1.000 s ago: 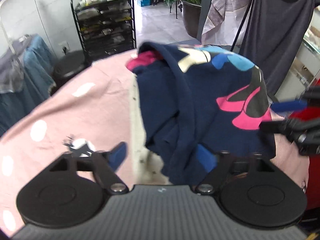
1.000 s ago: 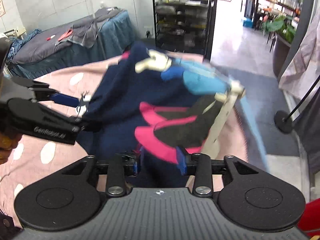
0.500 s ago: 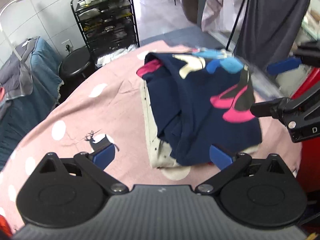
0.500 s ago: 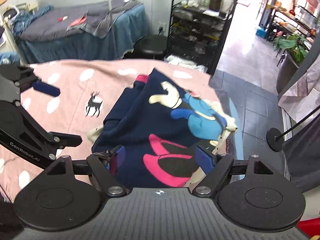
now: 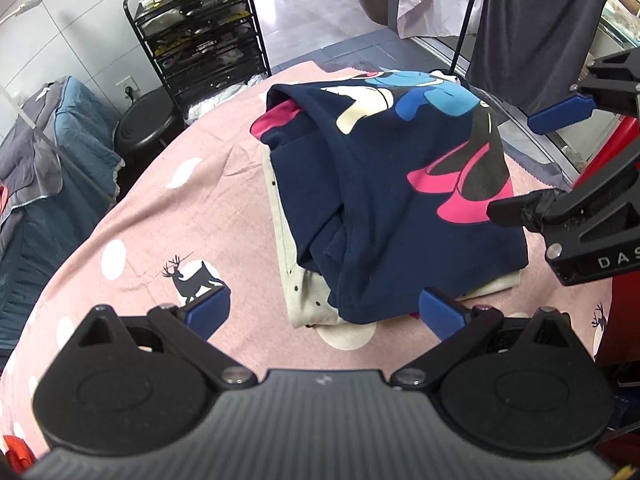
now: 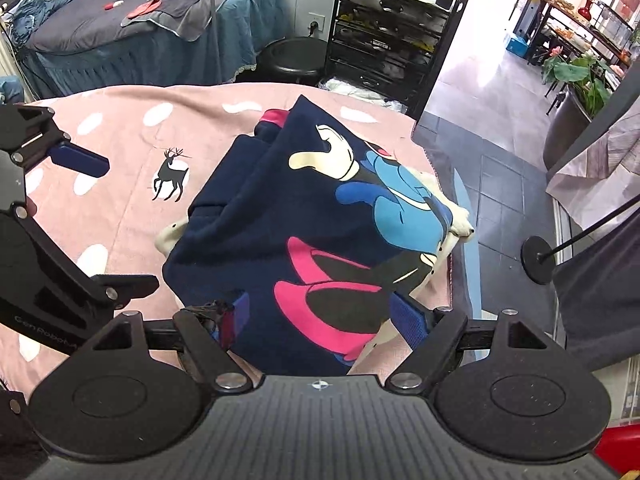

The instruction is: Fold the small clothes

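A folded navy garment (image 5: 384, 208) with a cartoon print lies on a pale dotted garment (image 5: 298, 300) on the pink spotted cloth (image 5: 160, 208). It also shows in the right wrist view (image 6: 288, 224). My left gripper (image 5: 324, 312) is open and empty, just in front of the pile's near edge. My right gripper (image 6: 320, 316) is open, its fingers either side of the navy garment's near edge, not gripping it. The right gripper also shows in the left wrist view (image 5: 540, 160), beside the pile. The left gripper shows in the right wrist view (image 6: 104, 224).
The pink cloth's far edge (image 6: 436, 168) drops to a tiled floor. A black shelf cart (image 5: 204, 40) and a black stool (image 5: 144, 128) stand beyond it. A blue-covered bed (image 6: 140, 36) is at the back. Grey cloths hang on a rack (image 5: 540, 28).
Both grippers let go of the navy garment and drew back. The garment, held up a second ago, now rests flat on the pale one.
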